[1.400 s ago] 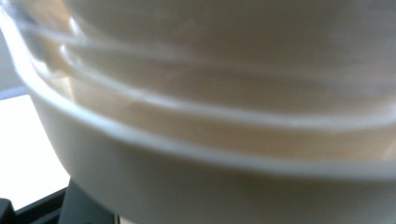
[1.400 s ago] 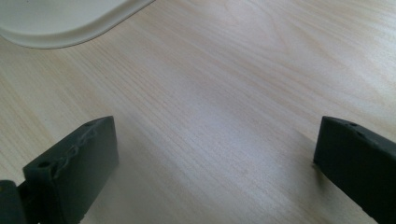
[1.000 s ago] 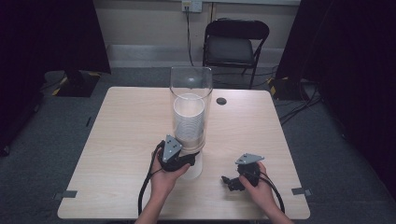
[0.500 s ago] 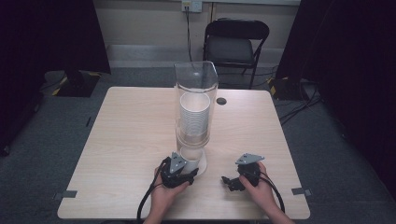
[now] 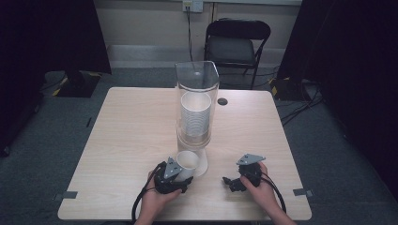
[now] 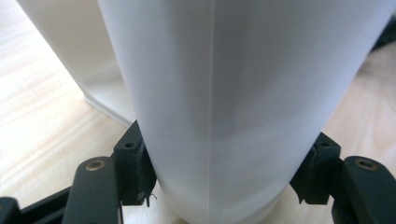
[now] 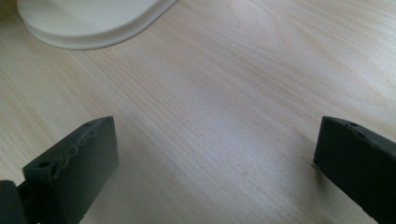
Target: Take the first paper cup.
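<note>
Cup [image 5: 187,162] sat clamped in your left gripper [image 5: 174,177], just in front of the dispenser [image 5: 196,108], its open mouth turned up and tilted toward that tower. In the left gripper view both jaws pressed against the cup's [image 6: 219,107] white wall from either side, down near its base, so its long axis ran straight away from your hand. You had it clear of the dispenser's mouth, though whether it touched the white base plate [image 5: 202,165] under the tower could not be told.

Your right gripper [image 5: 240,177] rested on the table [image 5: 122,140] to the right of the dispenser's foot, well apart from the cup, jaws spread wide with nothing between them; its own view showed bare wood and the edge of the base plate [image 7: 93,23] beyond.

Farther off, the stack [image 5: 195,115] of remaining cups stood inside the clear tube. Your left hand was plainly the nearer one; any next move with the cup looked to be its job.
</note>
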A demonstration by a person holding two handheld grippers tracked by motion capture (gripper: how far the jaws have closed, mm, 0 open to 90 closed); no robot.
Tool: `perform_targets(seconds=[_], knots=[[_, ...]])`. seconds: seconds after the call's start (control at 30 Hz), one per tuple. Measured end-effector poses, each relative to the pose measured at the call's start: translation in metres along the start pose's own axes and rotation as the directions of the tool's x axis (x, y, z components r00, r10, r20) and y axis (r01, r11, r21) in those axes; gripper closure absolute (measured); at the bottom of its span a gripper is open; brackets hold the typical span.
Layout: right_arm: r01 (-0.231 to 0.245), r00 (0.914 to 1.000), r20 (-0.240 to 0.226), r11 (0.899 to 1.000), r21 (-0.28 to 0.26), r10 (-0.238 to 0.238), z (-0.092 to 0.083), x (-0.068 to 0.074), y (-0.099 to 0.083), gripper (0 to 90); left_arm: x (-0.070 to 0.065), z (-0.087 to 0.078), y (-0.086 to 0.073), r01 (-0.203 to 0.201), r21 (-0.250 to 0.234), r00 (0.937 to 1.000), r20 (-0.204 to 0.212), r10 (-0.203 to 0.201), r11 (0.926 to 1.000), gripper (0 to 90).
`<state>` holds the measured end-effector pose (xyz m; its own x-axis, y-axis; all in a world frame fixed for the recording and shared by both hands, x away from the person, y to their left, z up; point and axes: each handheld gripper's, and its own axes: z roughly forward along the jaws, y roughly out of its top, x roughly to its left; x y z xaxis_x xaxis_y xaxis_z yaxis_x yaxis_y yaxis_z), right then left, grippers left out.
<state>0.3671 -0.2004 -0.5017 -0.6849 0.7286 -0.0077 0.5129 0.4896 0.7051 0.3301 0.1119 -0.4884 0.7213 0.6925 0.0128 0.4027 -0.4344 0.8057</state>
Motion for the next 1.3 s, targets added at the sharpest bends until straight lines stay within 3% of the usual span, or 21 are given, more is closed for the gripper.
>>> perform_targets(seconds=[0.17,0.27,0.47,0.6,0.7,0.8,0.93,1.2,1.3], knots=[[-0.007,0.9999,0.010,1.000,0.001,0.007,0.000,0.001,0.000,0.0,0.013,-0.009,-0.012,0.043,0.016,0.9990,-0.013,-0.043,0.9989,34.6],[-0.006,0.9999,0.010,1.000,0.001,0.006,0.000,0.001,0.000,0.0,0.019,-0.014,-0.016,0.052,0.051,0.9983,-0.028,-0.050,0.9974,34.3],[-0.007,0.9999,0.010,1.000,0.000,0.007,0.000,0.001,0.000,0.0,0.021,-0.007,-0.020,0.067,0.070,0.9975,-0.027,-0.065,0.9953,33.9],[-0.007,0.9999,0.010,1.000,0.000,0.007,0.000,0.001,0.000,0.0,0.023,-0.008,-0.020,0.085,0.067,0.9960,-0.031,-0.083,0.9941,33.7],[-0.006,0.9999,0.010,1.000,0.000,0.006,0.000,0.001,0.000,0.0,0.028,-0.010,-0.022,0.076,0.072,0.9963,-0.044,-0.073,0.9945,33.6],[-0.006,0.9999,0.010,1.000,0.000,0.006,0.000,0.001,0.000,0.0,0.034,-0.013,-0.025,0.103,0.065,0.9930,-0.065,-0.099,0.9926,33.4],[-0.007,0.9999,0.010,1.000,0.000,0.007,0.000,0.001,0.000,0.0,0.046,-0.021,-0.031,0.103,0.066,0.9907,-0.096,-0.097,0.9924,33.3],[-0.007,0.9999,0.010,1.000,0.000,0.007,0.000,0.001,0.000,0.0,0.054,-0.030,-0.038,0.110,0.073,0.9903,-0.093,-0.103,0.9912,31.8],[-0.001,1.0000,0.009,1.000,-0.004,0.001,0.000,0.001,0.000,0.0,0.056,-0.033,-0.040,0.102,0.086,0.9908,-0.098,-0.094,0.9910,26.1]])
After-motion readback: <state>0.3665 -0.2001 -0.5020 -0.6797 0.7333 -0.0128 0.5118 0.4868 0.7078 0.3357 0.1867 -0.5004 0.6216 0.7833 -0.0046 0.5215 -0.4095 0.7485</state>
